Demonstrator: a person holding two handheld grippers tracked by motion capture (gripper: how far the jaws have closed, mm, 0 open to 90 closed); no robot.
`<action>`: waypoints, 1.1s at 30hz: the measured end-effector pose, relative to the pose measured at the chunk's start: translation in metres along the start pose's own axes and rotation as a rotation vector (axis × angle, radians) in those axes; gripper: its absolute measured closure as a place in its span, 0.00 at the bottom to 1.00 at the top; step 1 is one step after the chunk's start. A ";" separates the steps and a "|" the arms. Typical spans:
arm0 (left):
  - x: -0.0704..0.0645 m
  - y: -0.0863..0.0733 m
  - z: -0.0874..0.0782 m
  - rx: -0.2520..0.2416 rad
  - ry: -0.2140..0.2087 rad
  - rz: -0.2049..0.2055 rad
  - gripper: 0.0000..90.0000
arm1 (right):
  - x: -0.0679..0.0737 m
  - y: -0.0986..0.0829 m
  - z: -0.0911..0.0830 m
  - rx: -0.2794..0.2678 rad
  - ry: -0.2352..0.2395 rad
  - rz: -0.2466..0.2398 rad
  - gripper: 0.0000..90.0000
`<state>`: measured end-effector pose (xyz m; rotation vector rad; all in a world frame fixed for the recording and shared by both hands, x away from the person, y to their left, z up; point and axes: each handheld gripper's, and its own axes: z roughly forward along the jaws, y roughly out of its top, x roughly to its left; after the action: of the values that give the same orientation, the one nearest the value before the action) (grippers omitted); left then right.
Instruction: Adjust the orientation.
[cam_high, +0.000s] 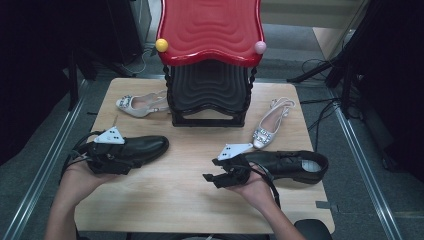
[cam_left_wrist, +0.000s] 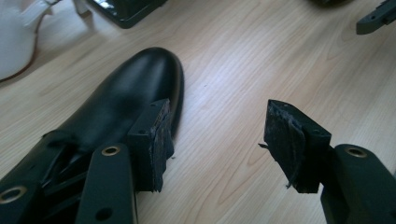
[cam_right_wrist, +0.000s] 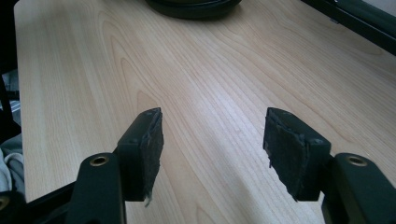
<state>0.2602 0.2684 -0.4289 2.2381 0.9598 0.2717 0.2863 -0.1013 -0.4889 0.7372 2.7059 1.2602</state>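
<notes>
Black leather lace-up shoe (cam_left_wrist: 121, 100) lies on the pale wooden worktop (cam_high: 190, 150), touching the left gripper's (cam_left_wrist: 219, 140) wide-spread jaws; right gripper (cam_right_wrist: 212, 149) gapes wide, well right of it.

One high camera, two low ones riding the grippers.
The high view looks forward and down over the whole worktop (cam_high: 175, 200) from its near edge; both gripper views skim close above its wood, sharing the middle boards.
</notes>
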 end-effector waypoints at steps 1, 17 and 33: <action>0.001 -0.001 -0.001 -0.003 0.005 -0.003 0.46 | 0.000 0.000 0.000 -0.001 -0.003 -0.004 0.43; 0.033 -0.031 -0.031 -0.009 0.088 -0.108 0.48 | -0.001 -0.002 0.003 0.017 -0.007 -0.010 0.42; 0.060 -0.059 -0.025 0.053 0.120 -0.219 0.48 | 0.000 -0.003 0.005 0.036 -0.021 -0.027 0.41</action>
<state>0.2583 0.3525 -0.4531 2.1594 1.2789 0.2863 0.2863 -0.0988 -0.4944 0.7106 2.7192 1.1938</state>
